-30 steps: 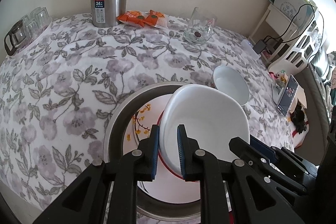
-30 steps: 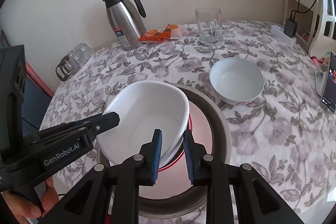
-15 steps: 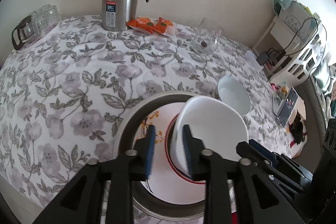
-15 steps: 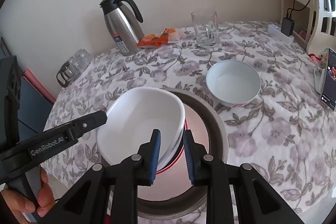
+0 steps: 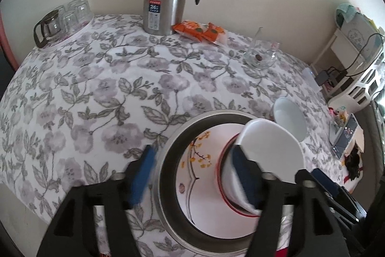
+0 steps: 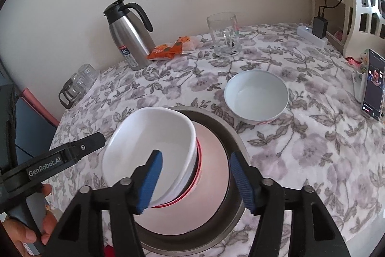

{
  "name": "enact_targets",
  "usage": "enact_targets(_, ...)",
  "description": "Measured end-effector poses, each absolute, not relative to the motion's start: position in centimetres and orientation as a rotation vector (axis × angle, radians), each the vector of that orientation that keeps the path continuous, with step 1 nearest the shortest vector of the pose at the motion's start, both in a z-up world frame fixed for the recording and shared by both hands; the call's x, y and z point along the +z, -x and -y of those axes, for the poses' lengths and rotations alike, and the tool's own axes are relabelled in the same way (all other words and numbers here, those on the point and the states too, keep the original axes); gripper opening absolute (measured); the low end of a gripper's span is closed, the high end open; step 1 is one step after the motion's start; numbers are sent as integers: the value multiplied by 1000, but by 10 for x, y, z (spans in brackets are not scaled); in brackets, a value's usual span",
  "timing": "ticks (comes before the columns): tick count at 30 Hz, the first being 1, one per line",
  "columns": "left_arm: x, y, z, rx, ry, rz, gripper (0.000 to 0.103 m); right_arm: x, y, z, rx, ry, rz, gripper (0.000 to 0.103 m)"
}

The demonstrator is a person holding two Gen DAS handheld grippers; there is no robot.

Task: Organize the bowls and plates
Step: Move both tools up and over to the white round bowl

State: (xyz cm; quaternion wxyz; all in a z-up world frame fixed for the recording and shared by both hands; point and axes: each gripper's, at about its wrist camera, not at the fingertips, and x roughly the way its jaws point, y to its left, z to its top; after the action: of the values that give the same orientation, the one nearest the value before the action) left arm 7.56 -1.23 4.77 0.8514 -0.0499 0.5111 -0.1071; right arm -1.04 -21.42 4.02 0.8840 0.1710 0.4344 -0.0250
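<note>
Floral tablecloth (image 6: 312, 148): big bowl (image 6: 149, 148) stacked on plate (image 5: 204, 196) between both opening, unclamped grippers (image 5: 192, 175) (image 6: 195, 175); small bowl (image 6: 256, 95) ahead remains.

White bowl (image 6: 154, 136), grey-floral tablecloth (image 6: 300, 136)

Left tool (image 5: 195, 175) jaws opening; right tool (image 6: 196, 178) jaws opening.

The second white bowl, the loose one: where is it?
In the right wrist view, the second white bowl stands alone on the tablecloth, right of the metal basin, before the glass mug.
</note>
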Motion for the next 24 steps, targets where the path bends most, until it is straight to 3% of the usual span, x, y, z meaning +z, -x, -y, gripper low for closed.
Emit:
enact_targets(1,47,-76,12,-216,101,-1075,83,40,10,215,-54,-358,-906,68)
enact_targets(3,47,-76,11,-199,96,-1070,83,39,10,216,-58,-362,-907,73)
enact_targets(5,46,-77,9,-178,98,-1064,85,38,9,217,-57,-372,-906,85)
enact_targets(6,46,-77,8,-173,100,-1062,86,37,9,218,-54,-382,-904,98)
enact_targets(7,46,-77,6,-167,103,-1060,92,37,10,219,-53,-389,-899,103)
enact_targets(8,46,-78,5,-160,106,-1057,97,37,10,219,-55,-392,-894,103)
enact_targets(24,46,-80,-1,-124,130,-1032,97,40,12,235,-105,-417,-834,103)
